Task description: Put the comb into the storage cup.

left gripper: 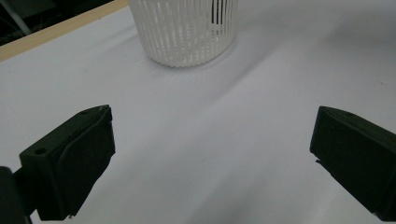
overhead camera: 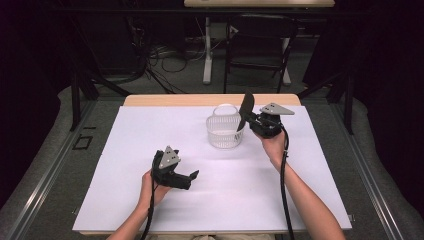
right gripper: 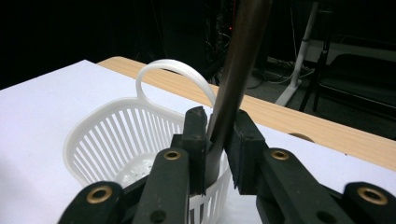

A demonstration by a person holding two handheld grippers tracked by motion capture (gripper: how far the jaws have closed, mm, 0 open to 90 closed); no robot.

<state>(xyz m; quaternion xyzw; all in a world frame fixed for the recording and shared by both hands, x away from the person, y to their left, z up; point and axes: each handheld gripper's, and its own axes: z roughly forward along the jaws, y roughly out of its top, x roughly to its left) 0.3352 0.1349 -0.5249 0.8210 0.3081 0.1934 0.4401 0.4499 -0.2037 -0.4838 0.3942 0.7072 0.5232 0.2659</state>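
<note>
High view, starting nearest: the left gripper [overhead camera: 192,176] sits low over the near-left part of the table [overhead camera: 125,200], held in the person's left hand [overhead camera: 150,187], with its grey plate on top and its cable trailing back toward the near edge. Its fingers are spread wide apart and hold nothing. In the left gripper view you can see both of those fingers [left gripper: 70,163] at the bottom corners with plain white table between them, and the basket [left gripper: 184,30] sits further off, up near the top.

Further out, roughly mid-table and a bit to the right, there's the white slotted basket [overhead camera: 225,131] standing upright, with a loop handle on its far side. Just to its right is the right gripper [overhead camera: 246,122], lifted off the table in the person's right hand [overhead camera: 274,147]. Its fingers are clamped on a dark flat spatula [overhead camera: 246,107] that sticks up and leans a bit, right at the basket's right rim. The right gripper view shows it well: the fingers [right gripper: 196,140] pinch the spatula [right gripper: 238,60] low down, the basket [right gripper: 107,135] sits right behind and below them, and the spatula's lower end hangs at the rim, but I can't tell if it actually touches.

Beyond the table's far edge there's a dark floor with cables and a chair [overhead camera: 260,45].
</note>
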